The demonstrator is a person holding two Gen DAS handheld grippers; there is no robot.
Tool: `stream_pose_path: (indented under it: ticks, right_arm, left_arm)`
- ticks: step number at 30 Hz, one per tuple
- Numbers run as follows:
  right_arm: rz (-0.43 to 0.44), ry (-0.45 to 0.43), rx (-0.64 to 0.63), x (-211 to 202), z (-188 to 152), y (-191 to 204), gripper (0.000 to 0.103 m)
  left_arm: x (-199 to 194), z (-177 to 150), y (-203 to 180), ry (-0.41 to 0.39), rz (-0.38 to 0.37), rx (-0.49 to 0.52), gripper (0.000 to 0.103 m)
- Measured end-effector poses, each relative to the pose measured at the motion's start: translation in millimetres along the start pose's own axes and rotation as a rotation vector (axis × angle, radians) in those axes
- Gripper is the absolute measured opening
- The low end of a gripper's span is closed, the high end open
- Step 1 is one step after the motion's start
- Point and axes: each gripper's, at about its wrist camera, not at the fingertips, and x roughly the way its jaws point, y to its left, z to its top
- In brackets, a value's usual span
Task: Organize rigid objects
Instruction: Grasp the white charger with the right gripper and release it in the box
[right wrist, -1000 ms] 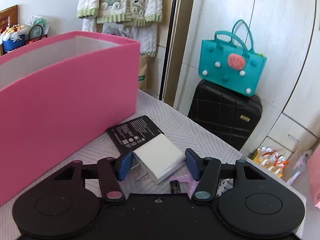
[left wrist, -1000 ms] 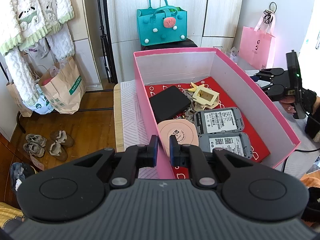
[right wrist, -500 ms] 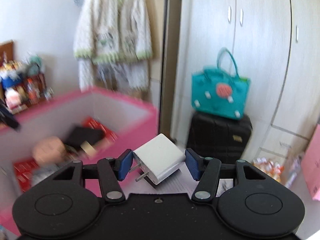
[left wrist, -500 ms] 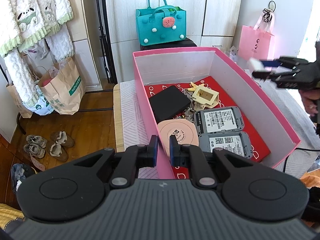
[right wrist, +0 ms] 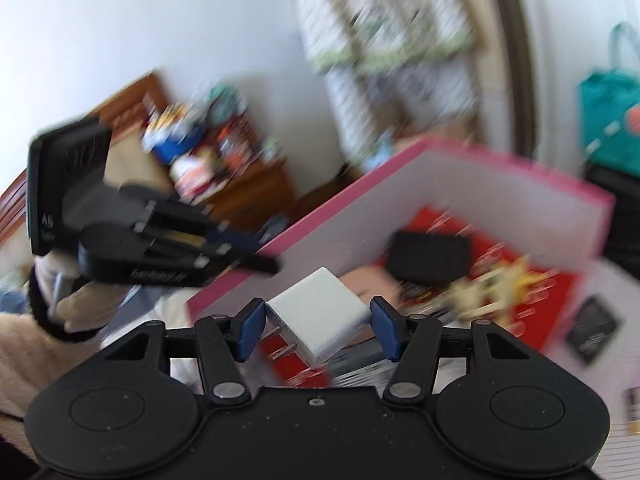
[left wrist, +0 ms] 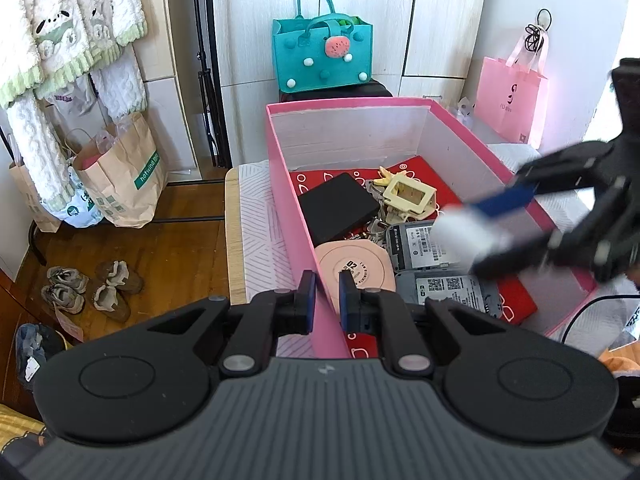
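The white plug adapter (right wrist: 318, 316) is clamped corner to corner in the right gripper (right wrist: 318, 330), held above the open pink box (left wrist: 472, 148). The left gripper (left wrist: 327, 300) pinches the box's near wall, its jaws almost together.

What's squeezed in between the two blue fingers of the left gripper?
The pink box's near side wall. The left gripper is shut on it, one finger outside, one inside, shown in the left wrist view.

The right gripper (right wrist: 318, 330) lifts the white charger (right wrist: 320, 314) off the tabletop; it now hangs above the pink box (left wrist: 472, 148)
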Motion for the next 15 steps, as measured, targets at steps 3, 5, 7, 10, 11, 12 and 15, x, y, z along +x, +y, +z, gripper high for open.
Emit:
stream_pose_path:
  ticks: [3,5,7,10,11,12,15]
  right_arm:
    - [0.032,0.076,-0.009,20,-1,11,0.063]
    - [0.026,0.107,-0.021,28,-5,20,0.063]
    - [0.046,0.110,-0.011,34,-6,23,0.064]
    - [0.097,0.062,0.009,27,-5,20,0.065]
    - [0.093,0.040,0.008,22,-5,18,0.065]
    - [0.085,0.015,0.007,16,-4,17,0.065]
    - [0.058,-0.055,0.015,-8,-8,14,0.065]
  left_arm:
    - [0,-1,1,-0.003,-0.006,-0.013,0.011]
    - [-1,-1,3,-0.005,-0.010,-0.019,0.011]
    - [-1,-1,3,-0.006,-0.012,-0.019,0.011]
    - [-1,-1,3,-0.004,-0.012,-0.020,0.011]
    - [-1,-1,3,-0.005,-0.011,-0.019,0.011]
    - [-1,-1,2,-0.005,-0.009,-0.016,0.011]
    - [0,0,0,-0.002,-0.003,-0.005,0.011]
